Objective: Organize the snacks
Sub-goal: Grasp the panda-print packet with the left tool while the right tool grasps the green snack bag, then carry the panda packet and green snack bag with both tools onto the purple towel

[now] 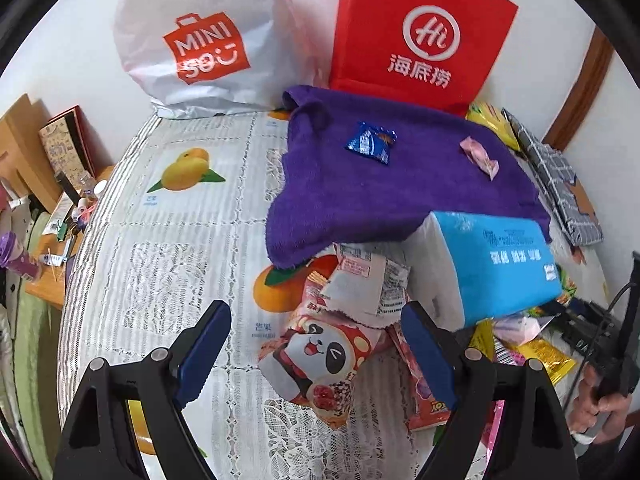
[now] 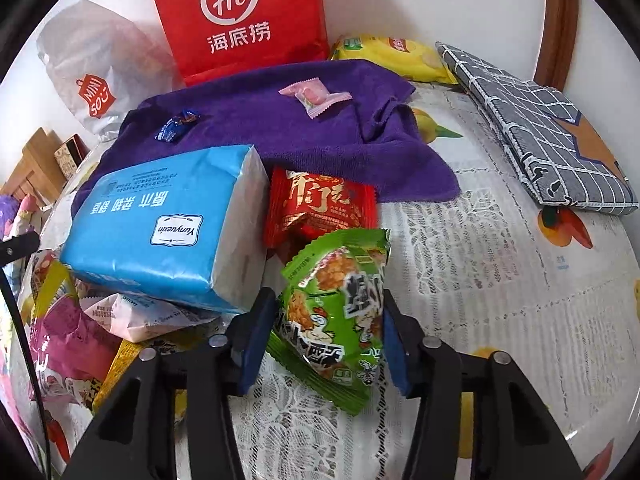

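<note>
From each wrist we look steeply down, close over the table, both views sharing the purple towel [image 1: 400, 188] and perhaps the same blue tissue pack [image 2: 160, 232].

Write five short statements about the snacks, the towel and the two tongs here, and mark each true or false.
1. Two wrapped candies lie on the purple towel. True: a blue candy and a pink candy.
2. The right tongs flank a red packet. False: the green snack packet sits between them.
3. The left tongs stand wide open. True.
4. The blue tissue pack stands upright. False: it lies flat on snack packets.
5. The red bag lies flat. False: it stands upright.
</note>
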